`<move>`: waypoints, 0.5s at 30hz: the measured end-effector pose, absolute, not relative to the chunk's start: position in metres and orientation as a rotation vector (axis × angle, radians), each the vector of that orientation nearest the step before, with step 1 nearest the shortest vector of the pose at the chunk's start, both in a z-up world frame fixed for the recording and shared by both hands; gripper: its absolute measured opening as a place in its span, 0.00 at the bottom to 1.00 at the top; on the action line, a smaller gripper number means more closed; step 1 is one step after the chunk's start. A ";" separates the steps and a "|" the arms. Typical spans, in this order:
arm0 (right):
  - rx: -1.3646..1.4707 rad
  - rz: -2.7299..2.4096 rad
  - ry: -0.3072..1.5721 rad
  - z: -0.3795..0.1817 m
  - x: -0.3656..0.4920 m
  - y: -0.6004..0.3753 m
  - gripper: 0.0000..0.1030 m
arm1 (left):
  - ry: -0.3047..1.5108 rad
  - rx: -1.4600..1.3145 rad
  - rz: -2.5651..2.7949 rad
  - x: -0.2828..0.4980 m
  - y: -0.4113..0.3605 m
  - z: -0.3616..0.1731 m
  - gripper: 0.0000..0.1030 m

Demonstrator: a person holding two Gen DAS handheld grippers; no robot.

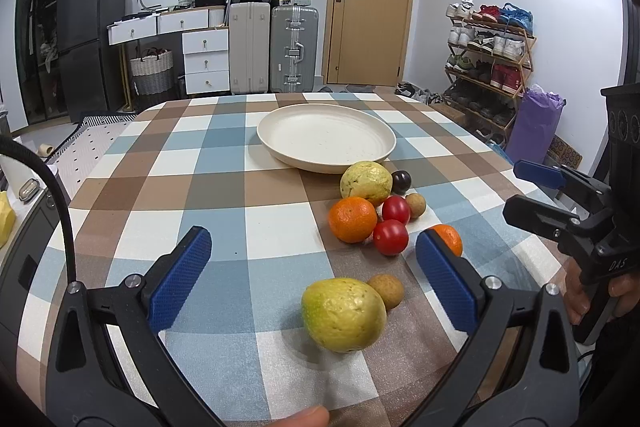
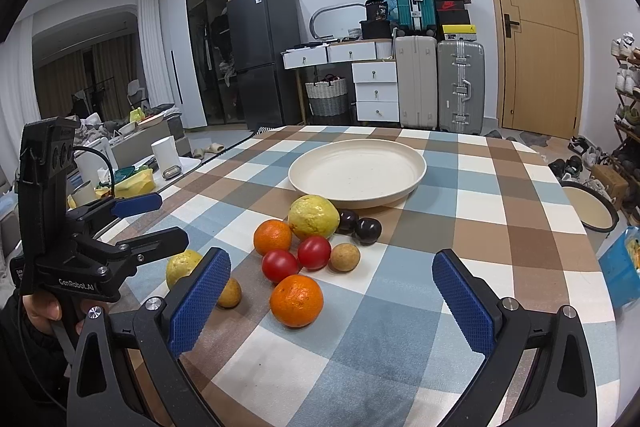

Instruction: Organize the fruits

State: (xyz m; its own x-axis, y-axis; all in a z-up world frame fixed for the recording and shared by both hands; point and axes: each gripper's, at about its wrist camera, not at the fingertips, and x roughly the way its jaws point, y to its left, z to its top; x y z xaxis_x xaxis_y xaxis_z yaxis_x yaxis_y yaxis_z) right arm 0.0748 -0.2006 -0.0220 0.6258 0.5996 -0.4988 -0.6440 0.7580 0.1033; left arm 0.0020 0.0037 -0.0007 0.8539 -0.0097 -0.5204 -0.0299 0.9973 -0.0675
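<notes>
While both jaws are standing wide and gripping nothing, left gripper (image 1: 314, 269) is framing a guava (image 1: 343, 314); right gripper (image 2: 332, 291) is facing an orange (image 2: 296, 300) near the plate (image 2: 416, 171).

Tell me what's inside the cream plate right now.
Nothing: the cream plate shows only its bare speckled bottom in both views. All fruit sits on the checked tablecloth, the nearest guava just outside its rim.
</notes>
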 end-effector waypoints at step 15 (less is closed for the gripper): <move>-0.089 0.716 0.540 -0.022 0.075 -0.200 1.00 | 0.548 -0.076 0.010 0.002 0.003 -0.001 0.99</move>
State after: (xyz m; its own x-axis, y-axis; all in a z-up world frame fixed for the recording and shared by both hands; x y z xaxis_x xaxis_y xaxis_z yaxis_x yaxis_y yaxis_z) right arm 0.0751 -0.1998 -0.0223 0.6243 0.6007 -0.4994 -0.6453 0.7569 0.1035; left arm 0.0019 0.0033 -0.0007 0.8536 -0.0111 -0.5207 -0.0294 0.9971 -0.0695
